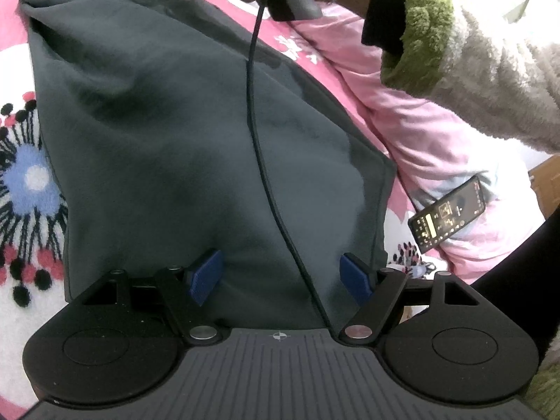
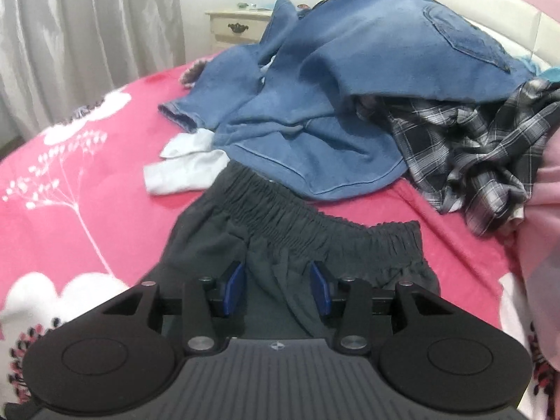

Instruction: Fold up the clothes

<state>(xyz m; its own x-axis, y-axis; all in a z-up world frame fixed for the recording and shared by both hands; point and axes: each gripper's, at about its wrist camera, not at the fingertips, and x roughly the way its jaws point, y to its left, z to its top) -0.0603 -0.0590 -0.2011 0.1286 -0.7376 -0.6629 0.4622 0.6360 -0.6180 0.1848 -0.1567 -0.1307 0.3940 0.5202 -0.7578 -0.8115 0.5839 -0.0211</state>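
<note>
Bare pink bedspread (image 2: 87,189) lies open left of the dark shorts (image 2: 280,231); beyond the waistband, a denim heap (image 2: 332,87), plaid shirt (image 2: 472,147) and white garment (image 2: 182,171) block the way (a phone (image 1: 449,213) lies beside the hem).

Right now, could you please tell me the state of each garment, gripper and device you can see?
Dark shorts: spread flat, waistband gathered.
Jeans: crumpled, unfolded.
Plaid shirt: crumpled.
White garment: loosely bunched.
Phone: screen lit.
Left gripper: open.
Right gripper: open.
</note>
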